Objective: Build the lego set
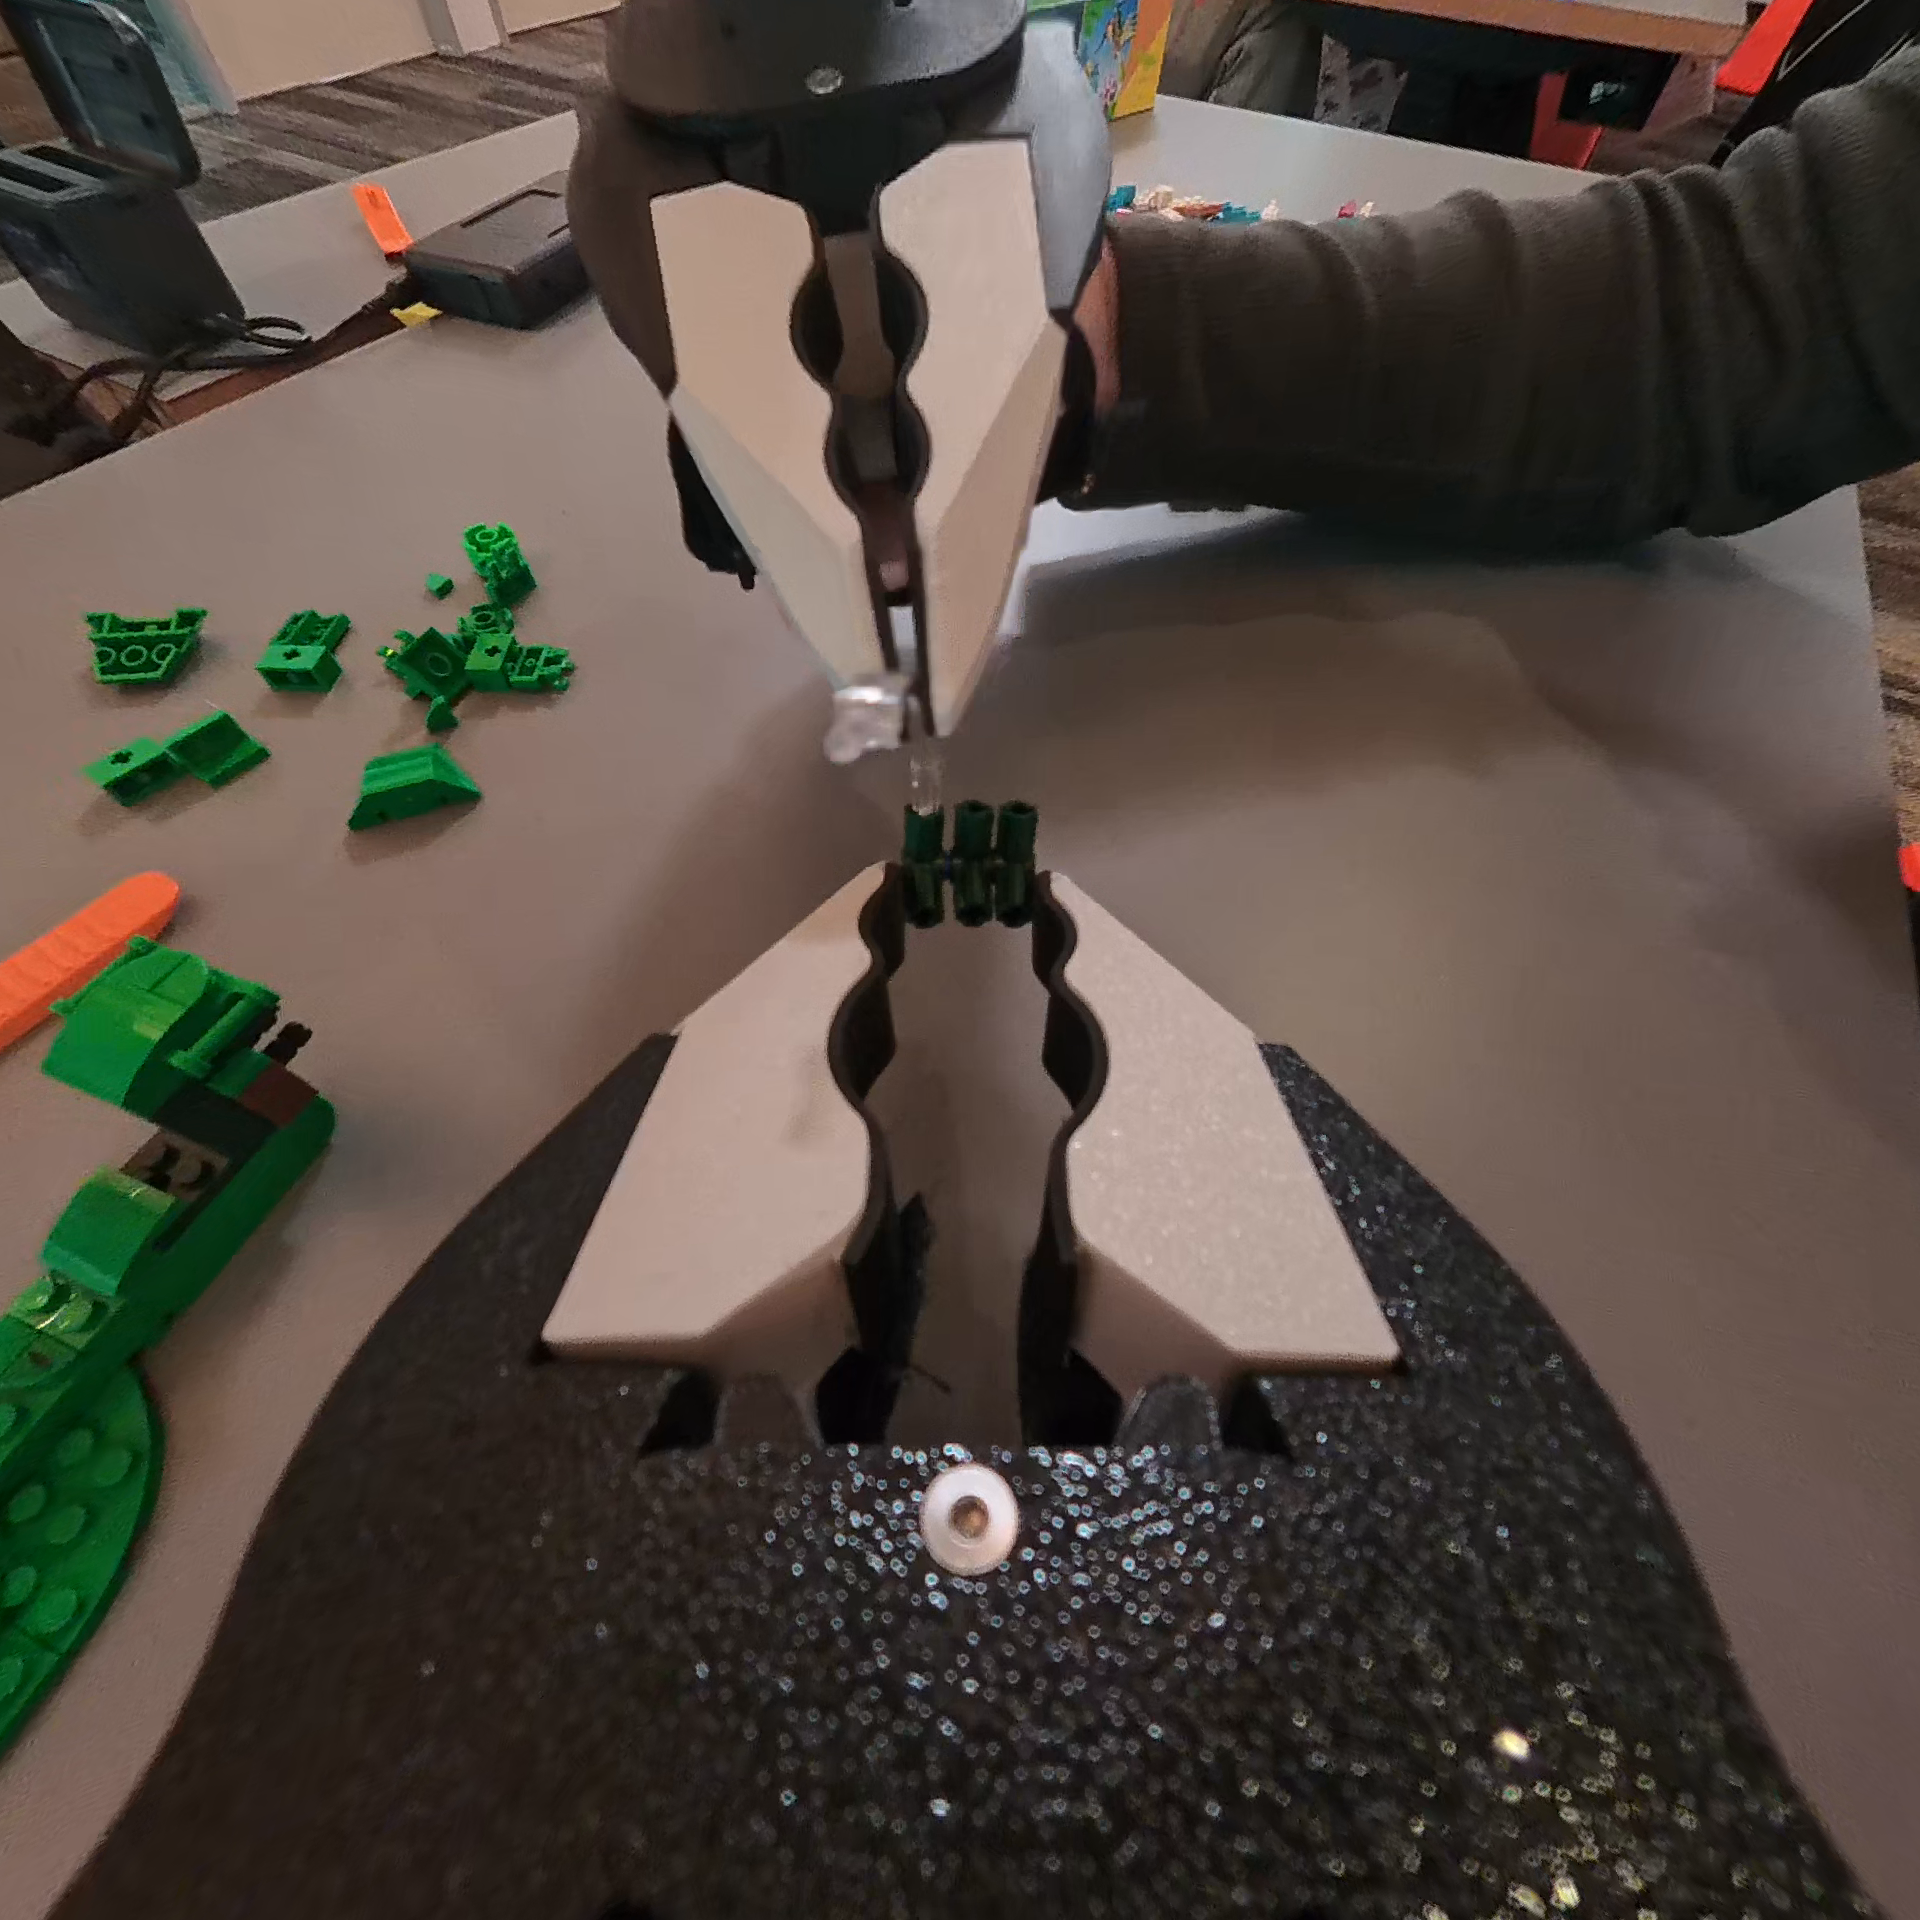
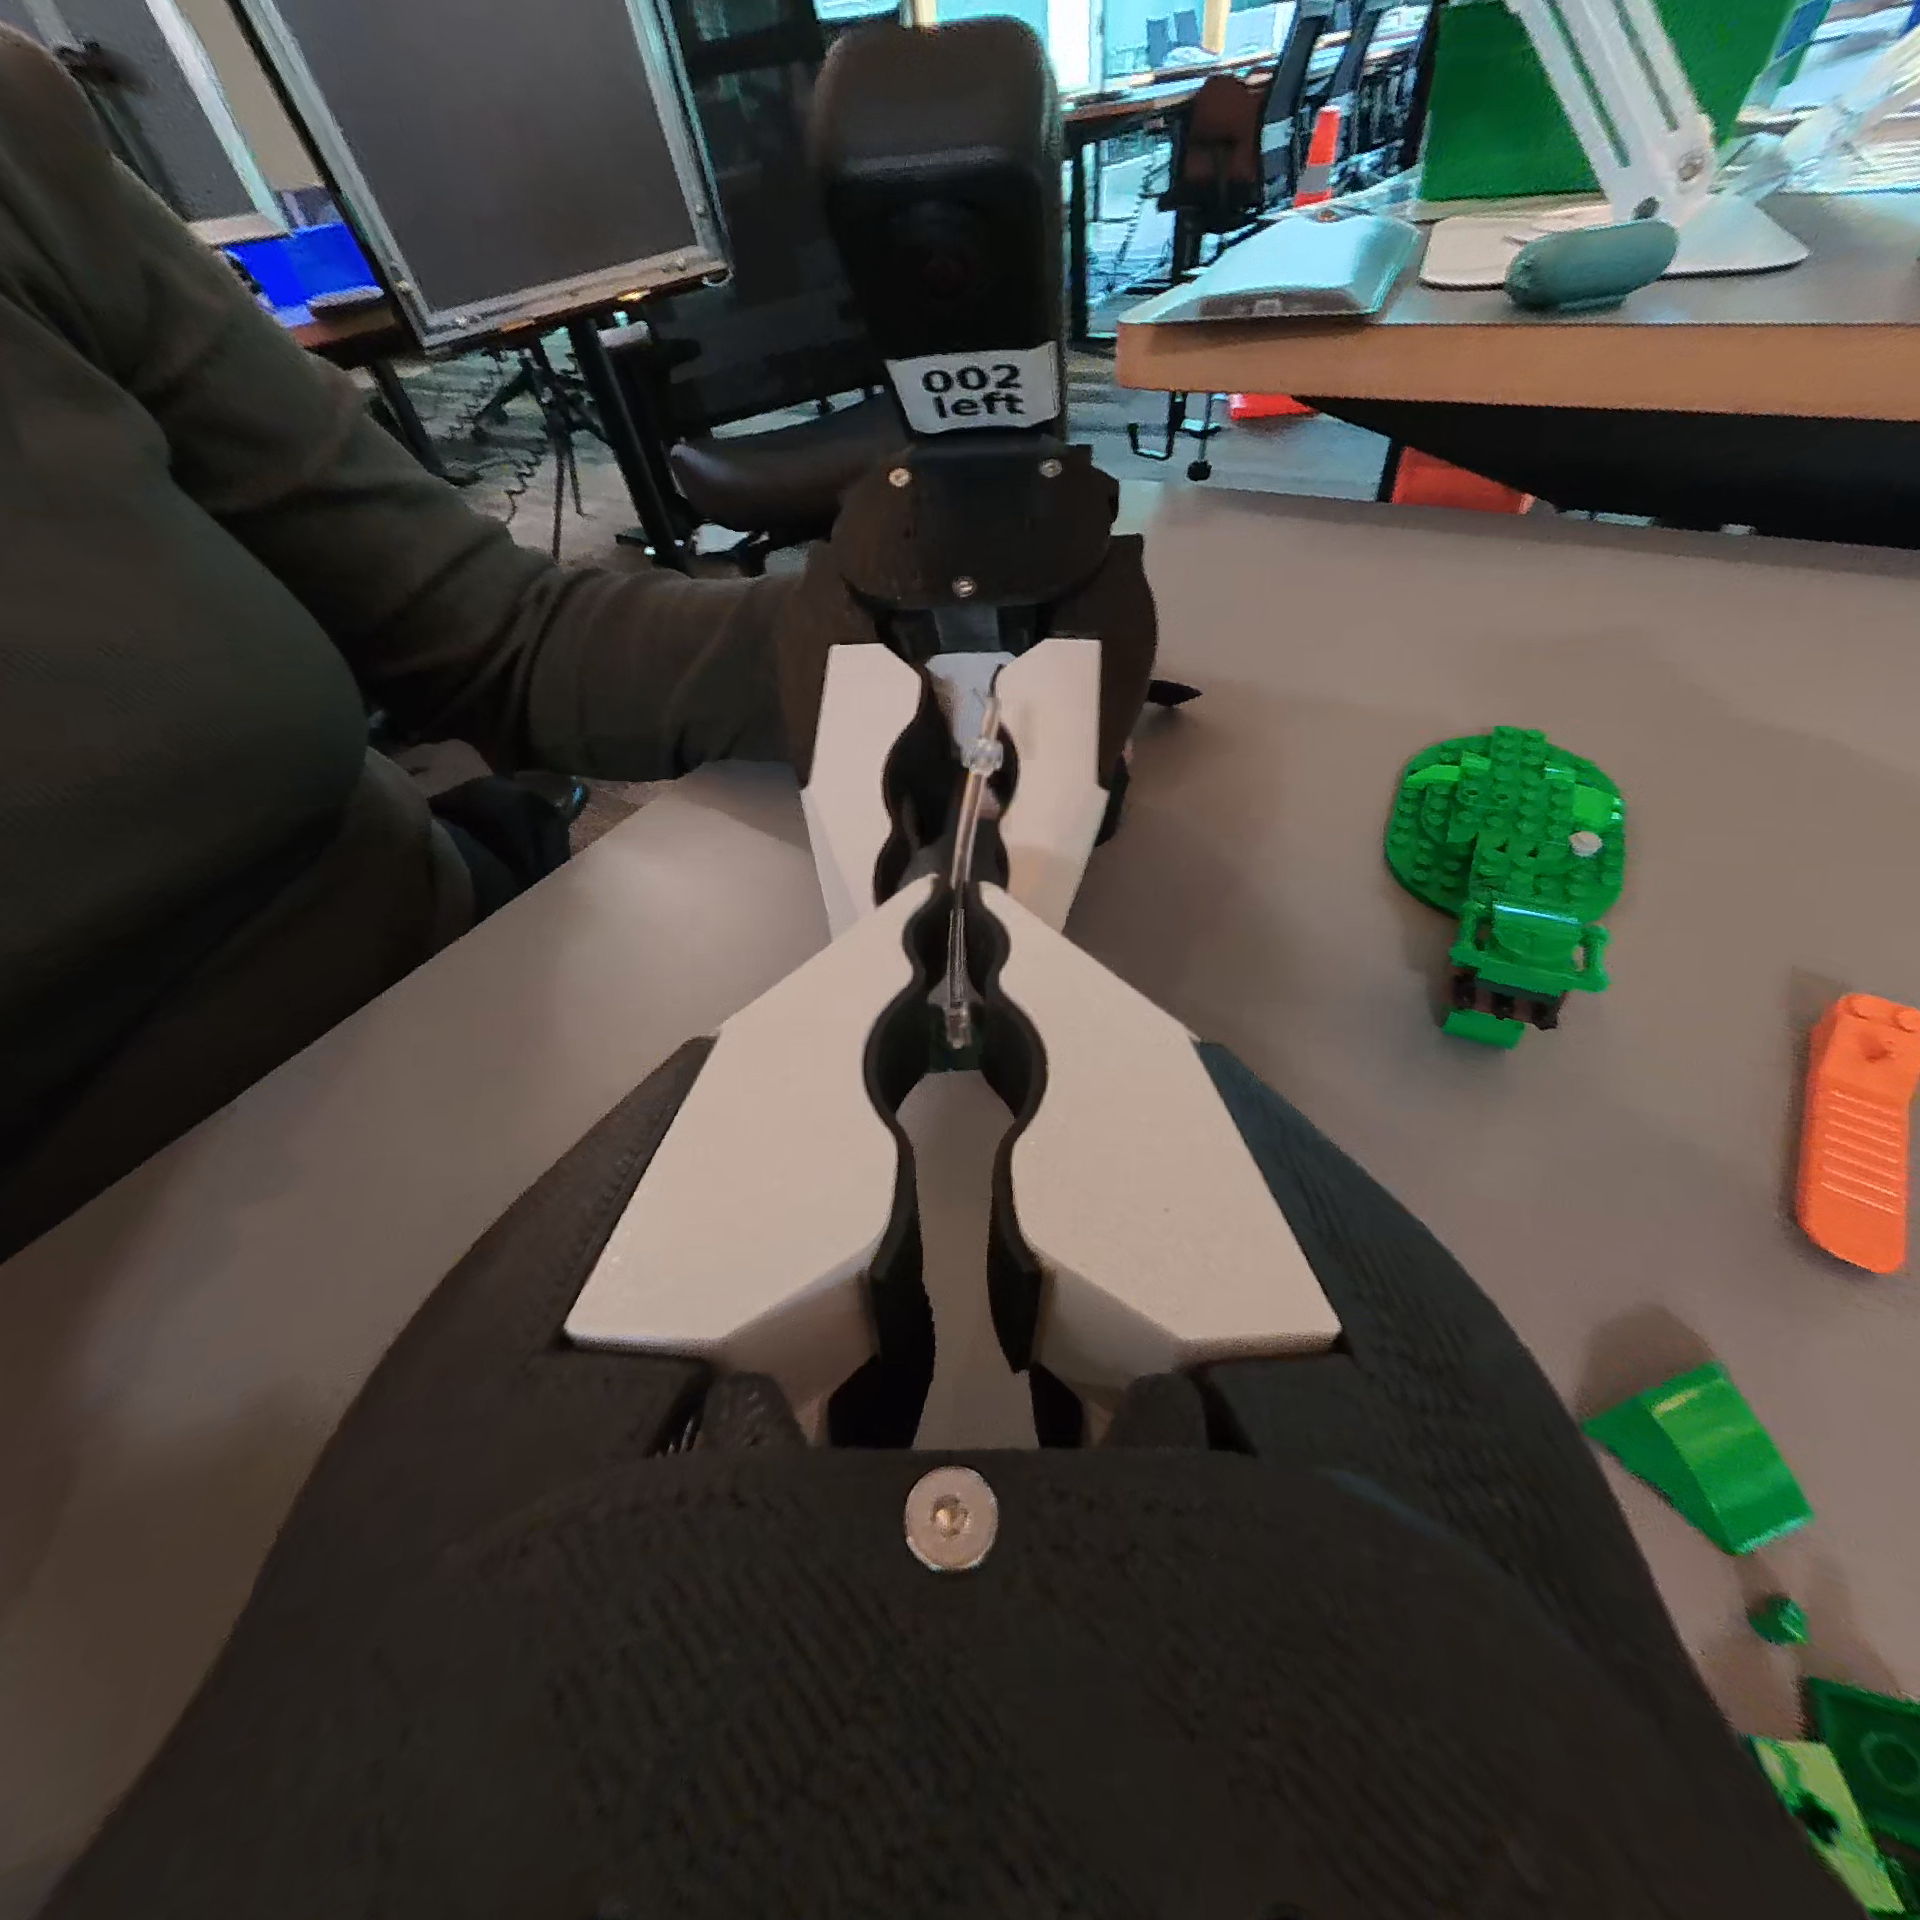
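Observation:
In the left wrist view, my left gripper (image 1: 971, 883) is shut on a small dark green lego assembly (image 1: 971, 847) and holds it above the grey table. My right gripper (image 1: 909, 717) comes from the far side, tips facing the left's. It is shut on a clear lego piece (image 1: 868, 717). The clear piece's thin stem touches the top left of the dark green assembly. In the right wrist view, my right gripper (image 2: 951, 904) has its jaws almost together, with the clear piece (image 2: 961, 966) in the gap. The left gripper's fingers (image 2: 1049, 769) show just beyond.
A part-built green lego model (image 1: 135, 1143) lies at the left, also in the right wrist view (image 2: 1507, 842). Loose green pieces (image 1: 312, 665) are scattered far left. An orange brick separator (image 1: 83, 945) (image 2: 1860, 1132) lies nearby. A person's sleeve (image 1: 1455, 353) crosses the right. Left tips and right tips are each some 20 cm from the orange brick separator (image 1: 83, 945). The right camera catches it too, in the right wrist view (image 2: 1859, 1183).

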### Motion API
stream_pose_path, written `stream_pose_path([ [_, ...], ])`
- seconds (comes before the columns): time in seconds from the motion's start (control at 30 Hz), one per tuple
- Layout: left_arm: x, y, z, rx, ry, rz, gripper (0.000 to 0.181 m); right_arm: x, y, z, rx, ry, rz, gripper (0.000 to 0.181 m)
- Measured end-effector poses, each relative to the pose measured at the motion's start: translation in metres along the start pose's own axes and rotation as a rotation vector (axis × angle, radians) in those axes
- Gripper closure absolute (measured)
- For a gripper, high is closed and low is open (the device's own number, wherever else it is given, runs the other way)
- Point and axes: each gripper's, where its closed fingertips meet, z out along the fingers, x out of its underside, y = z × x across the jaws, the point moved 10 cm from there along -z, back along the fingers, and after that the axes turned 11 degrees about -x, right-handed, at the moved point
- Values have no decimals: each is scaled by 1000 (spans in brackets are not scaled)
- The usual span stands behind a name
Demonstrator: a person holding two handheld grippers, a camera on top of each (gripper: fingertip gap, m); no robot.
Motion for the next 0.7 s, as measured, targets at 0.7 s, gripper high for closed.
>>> stream_pose_path([
  [0.7,-1,5,-4,26,-50,-70,159,-3,1,-2,58,-43,-77,181],
])
